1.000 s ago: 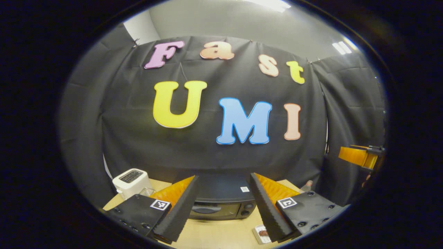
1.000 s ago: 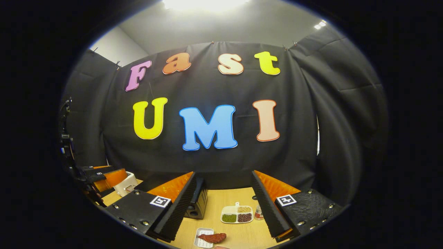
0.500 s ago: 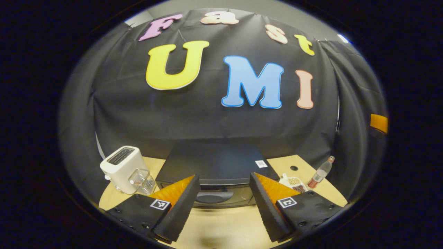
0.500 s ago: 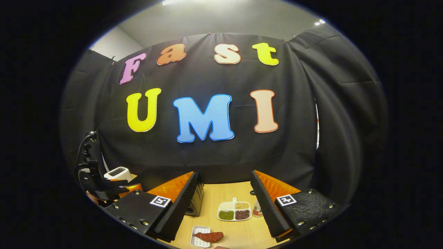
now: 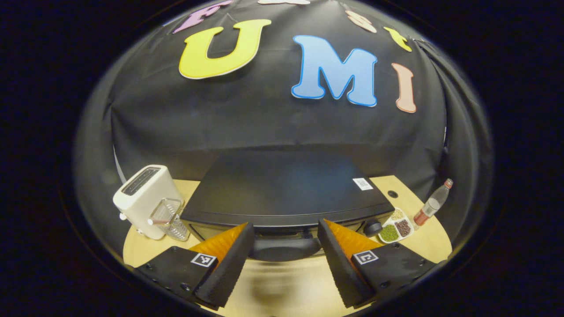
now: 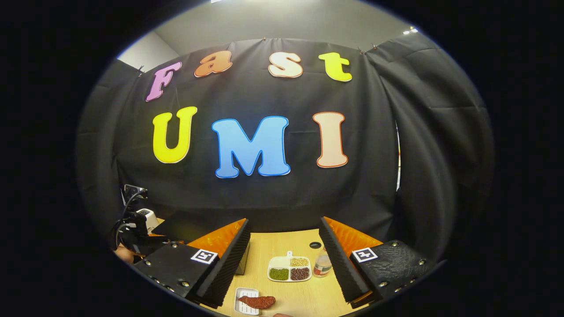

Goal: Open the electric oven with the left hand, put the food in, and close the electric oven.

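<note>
Oven [image 5: 282, 189] handle [image 5: 284, 248] sits between the left claw's [image 5: 285, 259] spread fingers, untouched as far as shows; toaster [image 5: 141, 198] stands left of it. Right claw [image 6: 284, 259] gapes, empty, over bare wooden surface [image 6: 286, 246], with food [image 6: 257, 302] on a white tray [image 6: 246, 300] below its left finger.

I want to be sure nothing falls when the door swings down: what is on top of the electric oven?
On the electric oven, the dark flat top carries just a small white sticker near its right rear corner. The front edge is partly covered by the left gripper, whose fingers straddle the door handle.
</note>
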`<control>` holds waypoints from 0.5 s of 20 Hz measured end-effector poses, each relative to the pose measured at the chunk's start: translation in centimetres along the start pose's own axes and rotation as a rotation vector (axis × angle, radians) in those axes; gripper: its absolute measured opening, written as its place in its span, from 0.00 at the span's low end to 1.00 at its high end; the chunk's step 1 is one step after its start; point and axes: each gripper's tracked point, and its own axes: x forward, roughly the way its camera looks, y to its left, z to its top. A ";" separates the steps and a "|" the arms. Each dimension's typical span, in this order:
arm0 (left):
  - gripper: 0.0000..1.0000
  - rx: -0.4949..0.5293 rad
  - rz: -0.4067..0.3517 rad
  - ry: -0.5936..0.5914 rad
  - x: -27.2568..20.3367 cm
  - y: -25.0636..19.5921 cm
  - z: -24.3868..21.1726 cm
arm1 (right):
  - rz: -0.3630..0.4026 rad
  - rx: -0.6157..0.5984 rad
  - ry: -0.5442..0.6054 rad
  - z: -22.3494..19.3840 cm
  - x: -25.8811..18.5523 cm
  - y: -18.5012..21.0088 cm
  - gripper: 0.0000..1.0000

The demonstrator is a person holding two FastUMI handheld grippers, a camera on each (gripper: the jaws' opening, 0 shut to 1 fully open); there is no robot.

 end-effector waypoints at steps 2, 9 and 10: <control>0.95 0.024 0.020 0.013 0.4 0.4 -0.5 | -0.003 -0.009 -0.001 0.1 -0.1 0.0 0.95; 0.96 0.035 0.039 -0.004 0.3 0.3 -1.0 | 0.009 0.008 0.002 -0.1 -0.3 0.5 0.95; 0.96 0.032 0.041 -0.003 0.1 0.3 -1.1 | 0.012 0.009 0.002 -0.1 -0.4 0.5 0.95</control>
